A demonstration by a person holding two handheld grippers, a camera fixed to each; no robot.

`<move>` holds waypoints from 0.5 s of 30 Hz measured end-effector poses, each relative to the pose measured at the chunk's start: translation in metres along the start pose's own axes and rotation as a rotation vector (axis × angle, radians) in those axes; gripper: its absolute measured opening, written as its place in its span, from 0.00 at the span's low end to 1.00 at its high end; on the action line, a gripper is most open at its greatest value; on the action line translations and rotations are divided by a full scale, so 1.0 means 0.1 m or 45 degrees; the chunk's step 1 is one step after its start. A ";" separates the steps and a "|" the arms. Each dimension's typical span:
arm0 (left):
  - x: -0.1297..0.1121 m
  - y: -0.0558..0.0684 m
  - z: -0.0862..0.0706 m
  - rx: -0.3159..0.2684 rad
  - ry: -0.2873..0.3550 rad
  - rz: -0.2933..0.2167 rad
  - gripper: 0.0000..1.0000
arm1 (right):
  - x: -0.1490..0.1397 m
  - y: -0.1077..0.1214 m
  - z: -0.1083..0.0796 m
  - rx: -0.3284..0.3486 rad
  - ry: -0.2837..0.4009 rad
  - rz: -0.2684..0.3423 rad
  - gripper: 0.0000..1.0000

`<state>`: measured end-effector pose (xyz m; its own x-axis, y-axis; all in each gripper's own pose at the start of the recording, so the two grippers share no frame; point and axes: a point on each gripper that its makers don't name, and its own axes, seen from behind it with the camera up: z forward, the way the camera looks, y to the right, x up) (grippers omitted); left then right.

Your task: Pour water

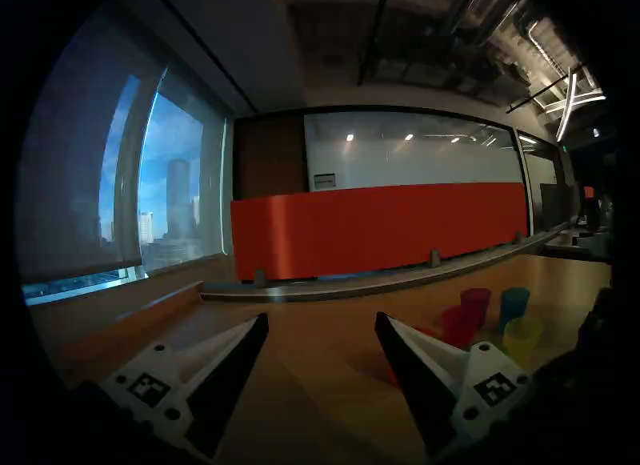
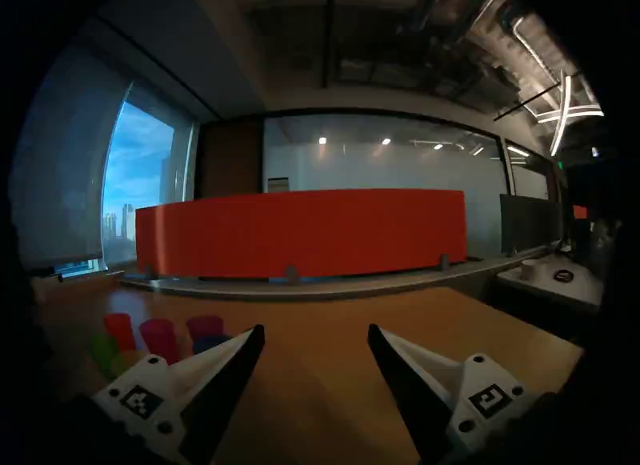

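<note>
Small, coloured plastic cups stand clustered on the wooden surface [image 1: 320,385]. In the left gripper view a red cup [image 1: 475,303], a blue cup [image 1: 514,305] and a yellow cup [image 1: 523,338] sit right of the left claw [image 1: 320,317], and in the right gripper view a pink cup [image 2: 158,337] and a green cup [image 2: 104,349] sit left of the right claw [image 2: 314,329]. Whether the cups hold anything cannot be told, and both claws are spread wide, gripping nothing.

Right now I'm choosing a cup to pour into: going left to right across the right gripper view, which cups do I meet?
Red cup → pink cup → purple cup. The green cup and blue cup overlap these, so I skip them.
</note>
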<state>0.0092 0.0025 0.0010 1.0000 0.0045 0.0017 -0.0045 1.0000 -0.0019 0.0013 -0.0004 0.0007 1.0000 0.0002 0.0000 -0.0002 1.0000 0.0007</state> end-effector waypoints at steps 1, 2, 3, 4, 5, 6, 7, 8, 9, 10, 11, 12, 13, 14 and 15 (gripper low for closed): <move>0.03 0.00 0.01 0.001 -0.005 0.002 1.00 | 0.05 -0.01 0.03 0.004 0.000 0.001 1.00; 0.05 0.00 0.02 0.001 -0.010 0.004 0.99 | 0.10 -0.03 0.05 0.007 0.000 0.002 1.00; 0.07 0.01 0.03 0.001 -0.015 0.004 0.99 | 0.14 -0.04 0.07 0.010 0.000 0.002 1.00; 0.10 0.01 0.05 -0.001 -0.025 0.001 0.99 | 0.20 -0.04 0.09 0.013 0.000 -0.002 1.00; 0.12 0.02 0.06 -0.003 -0.034 -0.003 0.99 | 0.25 -0.05 0.11 0.016 -0.001 -0.005 1.00; 0.15 0.02 0.07 -0.006 -0.042 -0.007 0.99 | 0.30 -0.05 0.13 0.018 -0.002 -0.009 1.00; 0.18 0.03 0.09 -0.014 -0.049 -0.017 0.99 | 0.35 -0.06 0.15 0.018 -0.004 -0.016 1.00; 0.21 0.04 0.11 -0.021 -0.055 -0.026 0.99 | 0.40 -0.06 0.16 0.019 -0.006 -0.023 1.00; 0.24 0.05 0.13 -0.027 -0.059 -0.036 0.99 | 0.45 -0.07 0.18 0.020 -0.007 -0.030 1.00; 0.28 0.04 0.15 -0.032 -0.062 -0.046 0.99 | 0.51 -0.08 0.19 0.025 -0.005 -0.036 1.00; 0.32 0.04 0.17 -0.036 -0.063 -0.055 1.00 | 0.57 -0.10 0.21 0.030 -0.003 -0.042 1.00; 0.36 0.03 0.19 -0.039 -0.065 -0.063 1.00 | 0.62 -0.11 0.22 0.034 -0.001 -0.047 1.00; 0.41 0.02 0.21 -0.038 -0.065 -0.072 1.00 | 0.67 -0.13 0.24 0.038 0.000 -0.048 1.00; 0.45 0.01 0.23 -0.038 -0.065 -0.080 0.99 | 0.72 -0.15 0.25 0.042 0.001 -0.050 1.00; 0.49 0.00 0.24 -0.038 -0.066 -0.086 0.99 | 0.76 -0.17 0.26 0.046 0.001 -0.051 1.00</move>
<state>0.0584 0.0027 0.0253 0.9966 -0.0624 0.0546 0.0641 0.9975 -0.0296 0.0777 -0.0172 0.0269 0.9992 -0.0398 -0.0018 0.0398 0.9985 0.0368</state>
